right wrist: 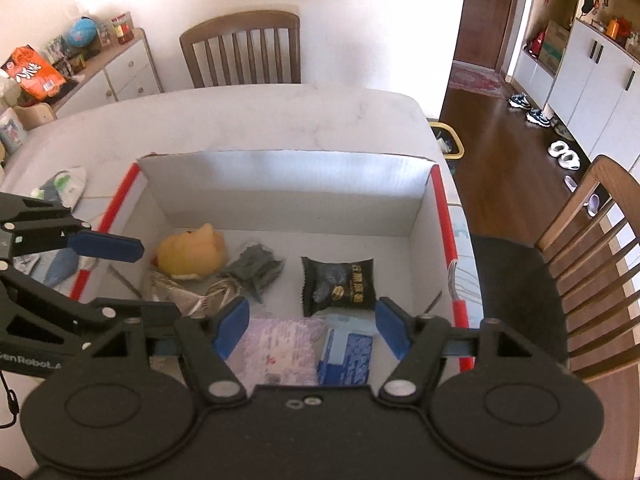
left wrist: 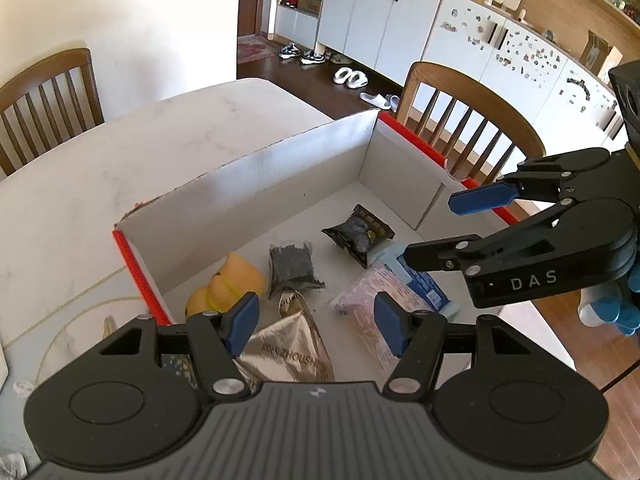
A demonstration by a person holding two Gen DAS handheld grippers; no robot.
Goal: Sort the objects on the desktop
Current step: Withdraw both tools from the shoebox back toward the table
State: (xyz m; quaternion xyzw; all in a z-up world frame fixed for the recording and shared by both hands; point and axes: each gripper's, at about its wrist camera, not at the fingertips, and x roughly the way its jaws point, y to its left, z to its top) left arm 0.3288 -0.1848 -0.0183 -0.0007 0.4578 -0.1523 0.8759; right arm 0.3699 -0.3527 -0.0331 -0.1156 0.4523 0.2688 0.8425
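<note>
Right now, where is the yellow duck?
In both views the duck lies inside the box, near its left wall, with the grey packet beside it.

Far half of the box point(right wrist: 280, 184) floor bare — packets point(right wrist: 338, 284) and duck point(right wrist: 188, 252) crowding the near half.

One open cardboard box point(right wrist: 416, 216) with red edges sits at the centre of the right wrist view. Inside it lie six things: one yellow rubber duck point(right wrist: 190, 250), one grey packet point(right wrist: 254, 266), one black snack packet point(right wrist: 338, 286), one silver foil pouch point(right wrist: 180, 294), one pink-patterned packet point(right wrist: 280, 354) and one blue packet point(right wrist: 348, 354). Two wooden chairs point(right wrist: 244, 50) stand by the table, upper centre and right. Two grippers show.
</note>
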